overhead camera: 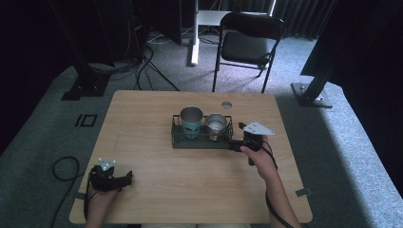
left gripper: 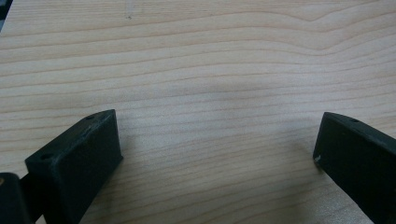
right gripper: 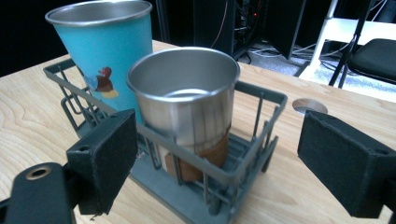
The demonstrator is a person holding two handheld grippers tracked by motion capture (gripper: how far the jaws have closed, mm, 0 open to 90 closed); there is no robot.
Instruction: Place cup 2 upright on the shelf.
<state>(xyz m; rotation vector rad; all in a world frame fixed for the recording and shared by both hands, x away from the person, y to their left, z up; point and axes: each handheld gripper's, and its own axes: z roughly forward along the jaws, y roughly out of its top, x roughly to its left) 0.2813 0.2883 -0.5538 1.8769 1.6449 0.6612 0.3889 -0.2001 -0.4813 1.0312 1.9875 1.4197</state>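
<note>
Both tongs, left (left gripper: 217, 154) and right (right gripper: 217, 163), agape over pale wooden table (overhead camera: 157, 175) — grey carpet (overhead camera: 342, 142), black folding chair (overhead camera: 249, 45) beyond

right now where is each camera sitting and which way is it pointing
High view: above the person's side, looking forward and down on the table; both forearms, the left gripper and right gripper show.
Left gripper view: rides the left gripper, facing down at bare tabletop between its open jaws.
Right gripper view: rides the right gripper, facing the rack end-on, with the steel cup in front of the teal cup, between its open jaws.
Shared: high and right gripper views both show rack and cups.
</note>
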